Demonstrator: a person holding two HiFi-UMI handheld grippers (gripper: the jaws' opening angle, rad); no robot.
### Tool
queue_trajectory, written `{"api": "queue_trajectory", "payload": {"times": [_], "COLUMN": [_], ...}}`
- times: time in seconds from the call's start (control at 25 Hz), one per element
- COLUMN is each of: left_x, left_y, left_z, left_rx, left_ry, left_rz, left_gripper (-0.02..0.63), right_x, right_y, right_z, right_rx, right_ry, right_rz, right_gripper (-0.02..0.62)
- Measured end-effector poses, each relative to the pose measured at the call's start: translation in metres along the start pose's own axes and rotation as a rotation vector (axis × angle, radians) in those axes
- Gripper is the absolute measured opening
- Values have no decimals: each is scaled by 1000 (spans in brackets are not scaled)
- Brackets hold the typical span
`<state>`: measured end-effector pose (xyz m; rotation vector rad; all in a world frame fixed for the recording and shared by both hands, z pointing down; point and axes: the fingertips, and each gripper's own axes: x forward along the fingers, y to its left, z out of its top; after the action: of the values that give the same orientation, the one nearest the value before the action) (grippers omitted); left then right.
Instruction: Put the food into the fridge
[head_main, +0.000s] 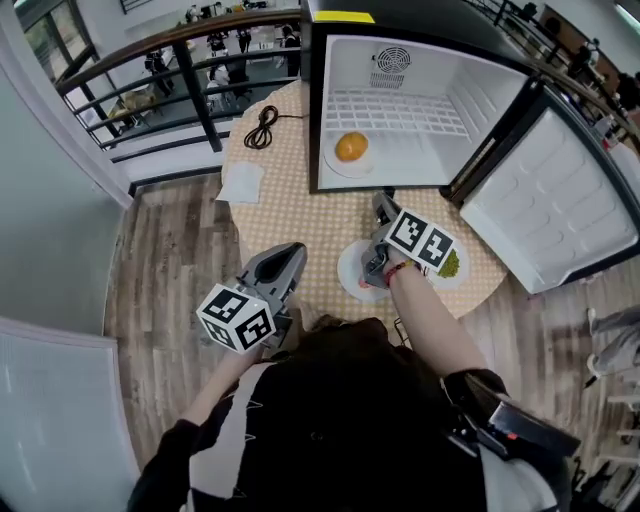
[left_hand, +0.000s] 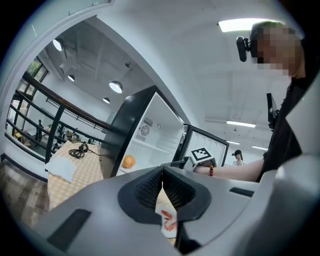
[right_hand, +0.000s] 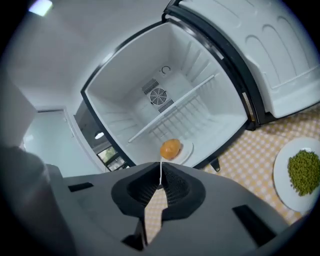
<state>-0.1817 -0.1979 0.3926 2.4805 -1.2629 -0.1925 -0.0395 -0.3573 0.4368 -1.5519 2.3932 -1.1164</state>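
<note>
Head view: the fridge (head_main: 420, 62) stands open on the tabletop (head_main: 290, 215), with an orange (head_main: 351, 147) on a small plate (head_main: 334, 164) inside it.
The right gripper (right_hand: 160, 175) has its jaws together on nothing, before the fridge and above a white plate (head_main: 349, 268) of what may be shrimp; the left gripper (left_hand: 161, 172) is likewise closed and empty, near the tabletop's edge; peas (right_hand: 303, 172) lie on a plate beside it.

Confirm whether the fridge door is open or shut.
Open. The door stands swung wide to the right, baring the white inside of the fridge, where an orange food sits on a plate.
</note>
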Motion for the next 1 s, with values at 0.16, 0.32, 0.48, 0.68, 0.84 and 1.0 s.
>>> {"api": "queue_trajectory", "payload": {"times": [0.16, 0.32, 0.48, 0.68, 0.84, 1.0], "left_x": [7, 8, 11, 14, 10, -2], "left_y": [-15, -30, -52, -98, -143, -191], "left_z": [-4, -13, -23, -34, -45, -65], "left_rx": [0, 15, 31, 39, 49, 64], "left_ry": [10, 32, 53, 58, 51, 50], "left_rz": [-38, -67, -79, -88, -102, -103], "left_gripper": [15, 15, 15, 17, 17, 15], "right_x": [-47, -91, -131, -173, -215, -259], "right_y": [1, -4, -11, -17, -19, -31], "right_z": [19, 24, 20, 6, -6, -22], "right_rx": [-8, -151, -255, -211, -236, -295], "right_ry": [-39, 20, 44, 67, 98, 117], "right_rz": [87, 139, 145, 188, 235, 238], "right_gripper": [20, 20, 18, 18, 18, 18]}}
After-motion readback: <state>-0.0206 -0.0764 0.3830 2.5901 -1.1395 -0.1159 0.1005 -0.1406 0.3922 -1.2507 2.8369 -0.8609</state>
